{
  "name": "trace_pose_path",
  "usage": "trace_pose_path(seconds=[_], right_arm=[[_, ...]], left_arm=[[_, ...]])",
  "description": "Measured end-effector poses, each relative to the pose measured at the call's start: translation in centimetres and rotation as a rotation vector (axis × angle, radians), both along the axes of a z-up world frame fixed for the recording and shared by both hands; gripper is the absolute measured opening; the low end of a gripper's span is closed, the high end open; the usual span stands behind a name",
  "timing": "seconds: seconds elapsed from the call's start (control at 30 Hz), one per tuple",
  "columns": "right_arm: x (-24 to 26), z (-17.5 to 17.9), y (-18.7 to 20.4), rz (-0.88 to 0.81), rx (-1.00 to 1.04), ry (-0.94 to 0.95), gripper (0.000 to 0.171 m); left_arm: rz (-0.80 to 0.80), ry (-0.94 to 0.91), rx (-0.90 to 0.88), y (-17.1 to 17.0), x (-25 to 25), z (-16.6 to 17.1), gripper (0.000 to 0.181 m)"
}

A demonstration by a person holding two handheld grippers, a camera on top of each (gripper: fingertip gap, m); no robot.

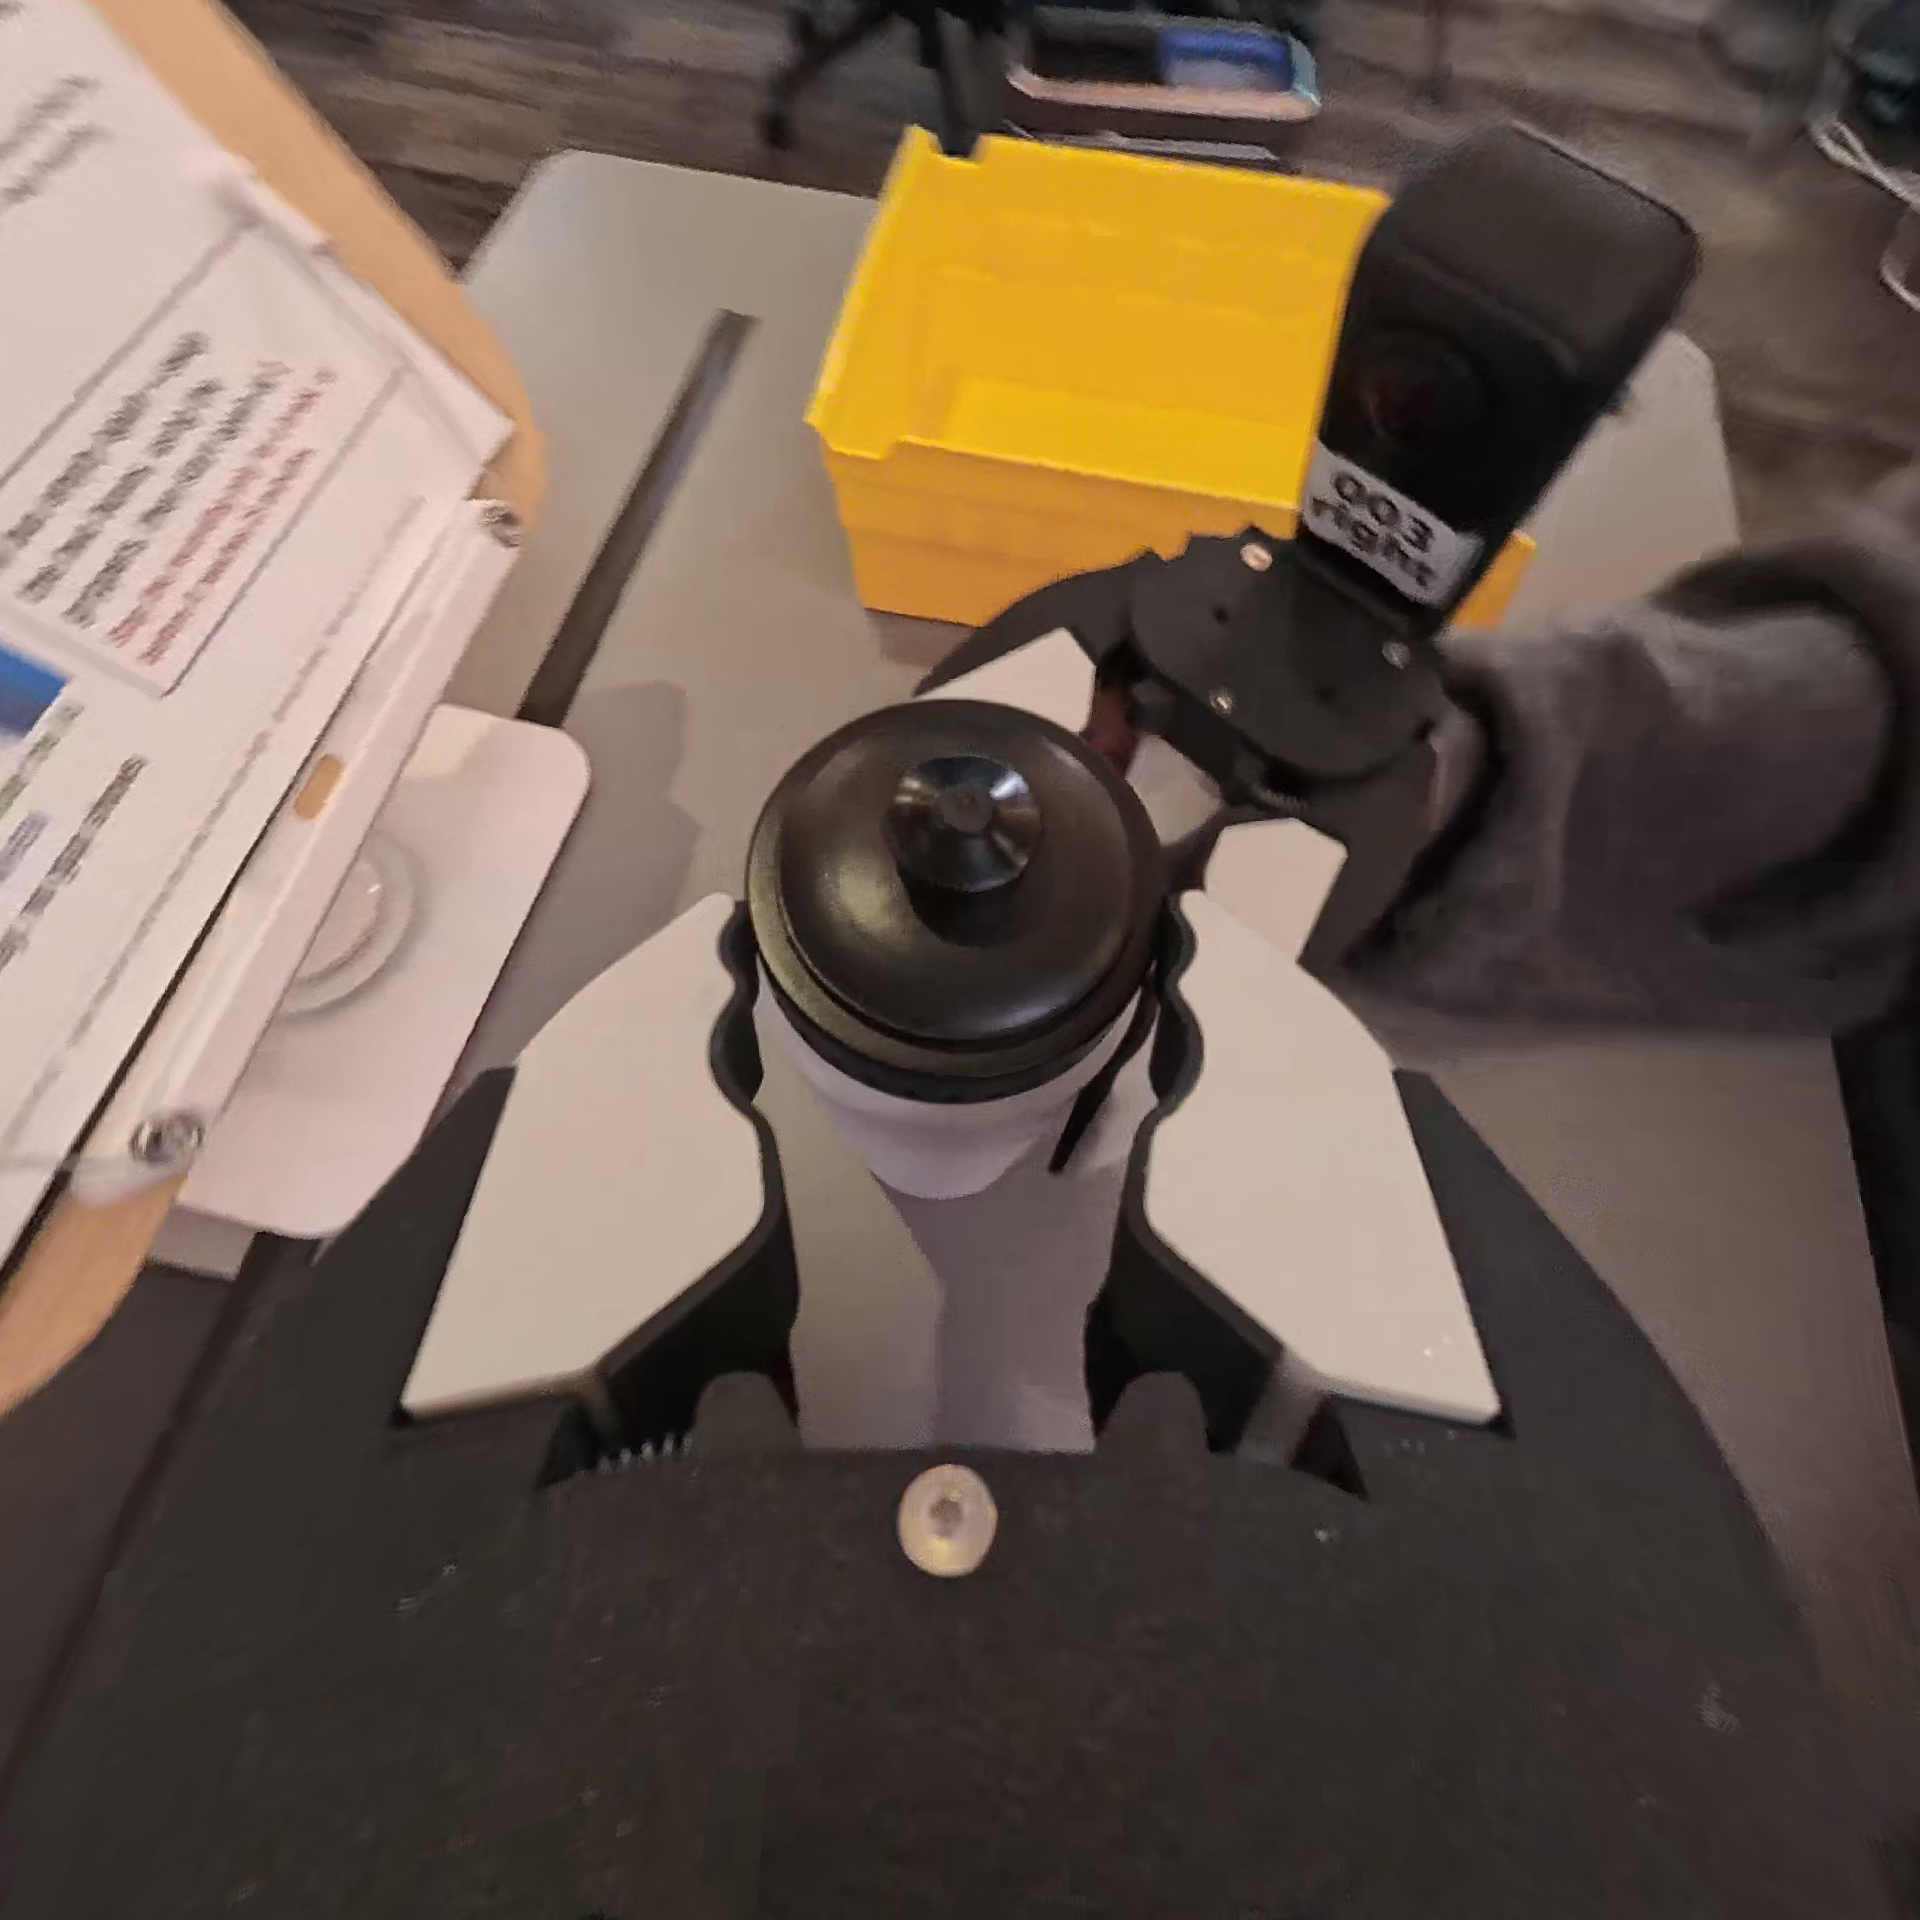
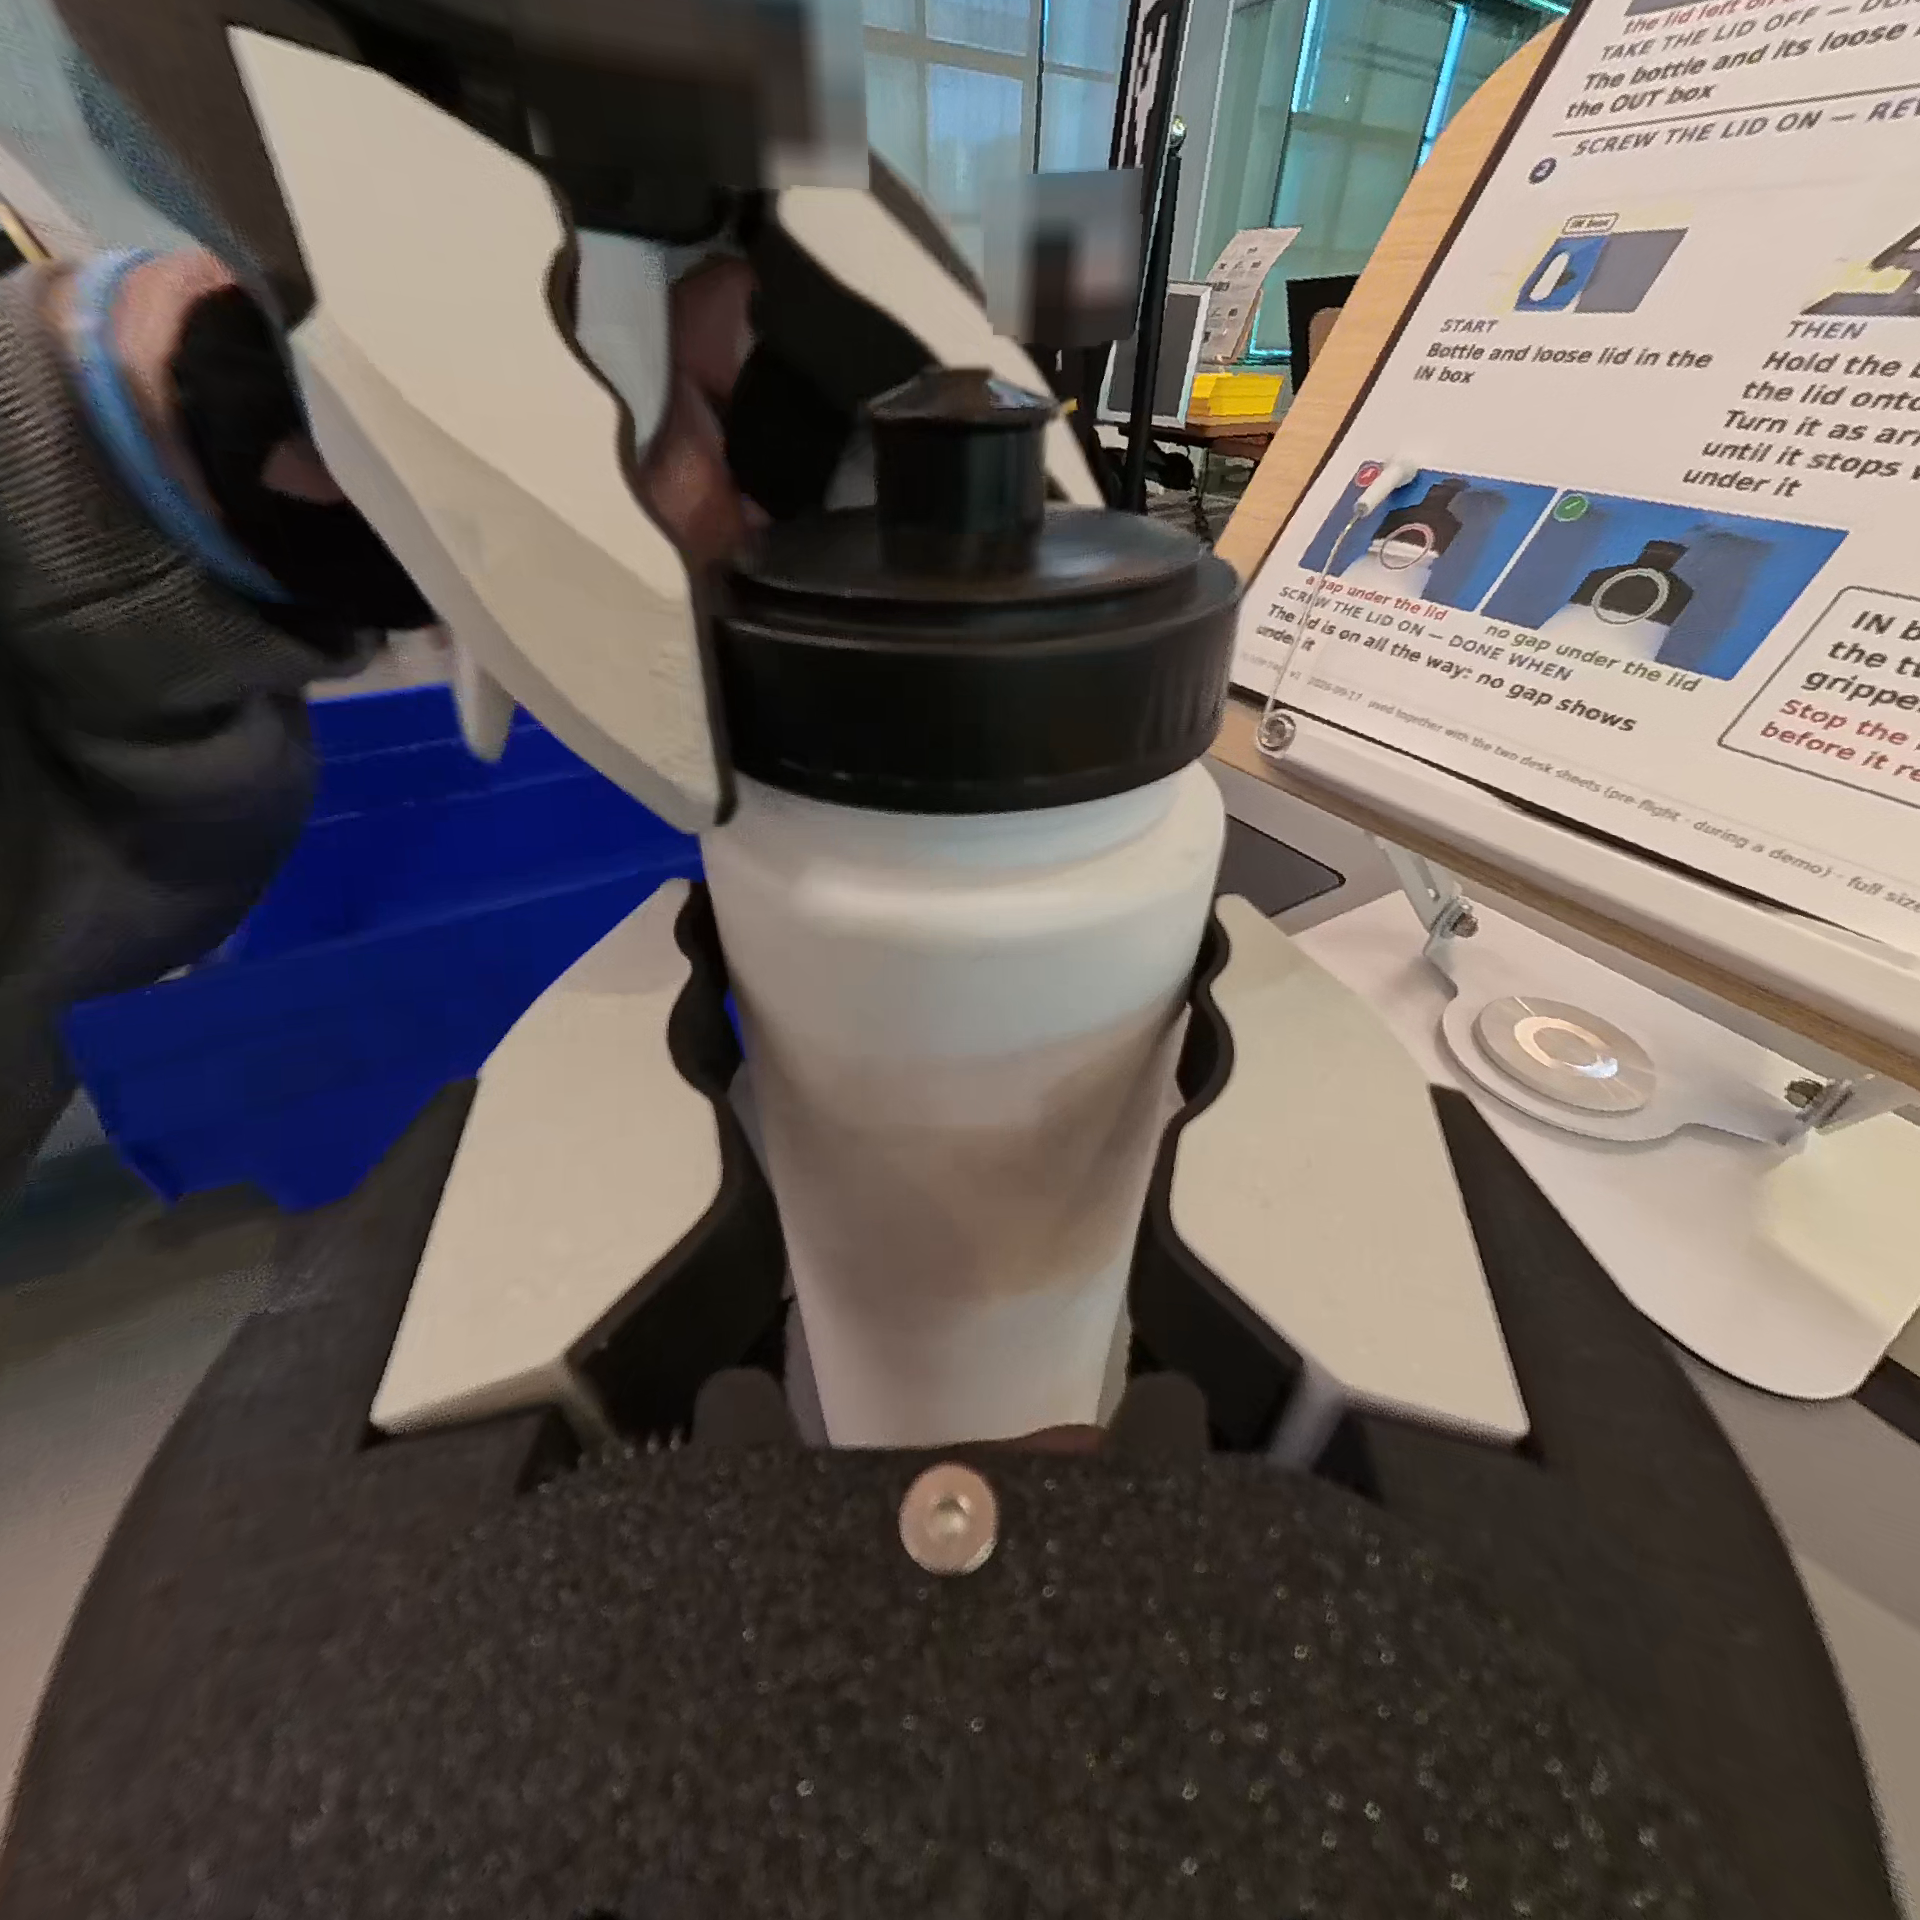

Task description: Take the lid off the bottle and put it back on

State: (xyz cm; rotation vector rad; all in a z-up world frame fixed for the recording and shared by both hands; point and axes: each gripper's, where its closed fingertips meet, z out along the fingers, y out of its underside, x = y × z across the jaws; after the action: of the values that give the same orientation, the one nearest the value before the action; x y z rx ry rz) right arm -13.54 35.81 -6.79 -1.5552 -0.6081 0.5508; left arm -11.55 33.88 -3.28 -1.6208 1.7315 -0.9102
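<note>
A white bottle (image 2: 956,1018) stands upright with a black lid (image 2: 977,686) on it, and the lid has a spout. My right gripper (image 2: 954,914) is shut on the bottle's body. My left gripper (image 1: 951,914) comes down from above and is shut on the lid (image 1: 935,956), one finger on each side of its rim. In the right wrist view, one of the left gripper's white fingers (image 2: 499,520) touches the lid's left side. The bottle's body (image 1: 914,1122) shows below the lid in the left wrist view, with the right gripper (image 1: 1164,790) behind it.
A yellow bin (image 1: 1091,343) stands on the grey table (image 1: 644,520) behind the bottle. A blue bin (image 2: 416,935) is on the other side. A tilted instruction board (image 2: 1662,416) on a wooden stand is close by, with a white base plate (image 2: 1558,1226). A grey sleeve (image 1: 1662,779) holds the right gripper.
</note>
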Motion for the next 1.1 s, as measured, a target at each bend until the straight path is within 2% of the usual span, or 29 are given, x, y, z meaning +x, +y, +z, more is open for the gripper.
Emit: trace_pose_path(seconds=[0.13,0.27,0.37,0.47,0.57,0.67,0.77,0.8,0.83,0.97,1.1], right_arm=[[-0.2,0.0,-0.1,0.008,0.007,-0.001,0.085],[0.0,0.0,-0.1,0.02,0.002,0.013,0.085],[0.0,0.0,0.0,0.011,-0.004,0.011,0.085],[0.0,-0.1,0.1,-0.003,-0.008,0.007,0.085],[-0.1,0.0,0.1,-0.008,-0.003,0.002,0.085],[-0.3,0.0,0.0,-0.008,-0.001,-0.006,0.083],[-0.2,0.0,0.0,-0.014,-0.005,-0.003,0.085],[-0.2,-0.1,0.0,-0.013,-0.008,0.0,0.085],[-0.1,-0.1,0.0,-0.012,-0.01,0.001,0.085],[0.0,-0.1,0.0,-0.006,-0.015,0.009,0.085],[-0.1,-0.1,0.0,-0.004,-0.007,0.001,0.085]], left_arm=[[-0.184,0.025,-0.043,-0.2,-0.2,0.0,0.073],[-0.189,0.029,-0.038,-0.2,0.0,0.0,0.073],[-0.034,-0.007,-0.074,-0.2,0.5,0.0,0.077],[0.152,-0.101,-0.063,-0.6,1.1,0.2,0.095],[0.437,-0.23,-0.017,-0.2,1.6,0.4,0.101],[0.618,-0.301,0.036,-0.5,1.7,0.5,0.117],[0.769,-0.326,0.081,0.2,1.2,0.9,0.102],[0.816,-0.323,0.094,0.7,0.9,1.0,0.092],[0.856,-0.314,0.104,1.2,0.5,1.1,0.073],[0.713,-0.276,0.044,0.9,0.5,1.1,0.07],[0.462,-0.189,0.005,0.6,0.3,0.9,0.071]])
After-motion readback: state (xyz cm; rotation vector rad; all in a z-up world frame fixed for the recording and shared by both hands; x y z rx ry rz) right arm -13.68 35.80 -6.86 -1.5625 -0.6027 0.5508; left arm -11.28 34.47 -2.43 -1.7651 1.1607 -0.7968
